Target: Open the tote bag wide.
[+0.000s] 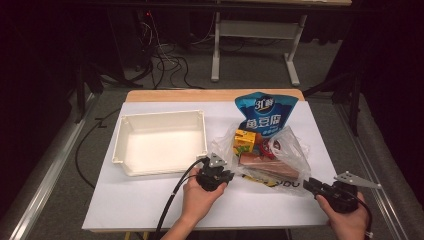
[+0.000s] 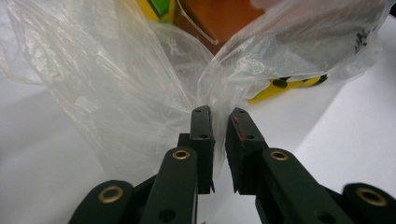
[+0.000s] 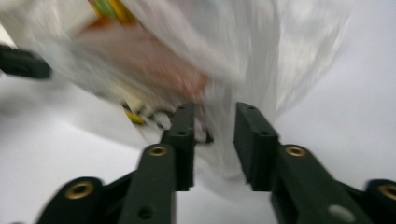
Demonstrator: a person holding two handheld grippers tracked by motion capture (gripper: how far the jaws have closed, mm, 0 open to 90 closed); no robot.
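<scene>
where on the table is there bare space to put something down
Free: the white tray is empty inside; the tabletop is bare along the near edge left of the left tongs, and along the far edge behind the tray. Crowded: the right half, where the clear plastic bag of snacks, the blue pouch and both tongs sit.

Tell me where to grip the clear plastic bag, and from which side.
Grip the clear plastic bag by its loose film at the near edge, one gripper per side, coming in low from the person's side. The film there bunches into thin folds clear of the boxes inside, as at the left gripper. The right gripper has film between its jaws; the blur hides any pinch.
</scene>
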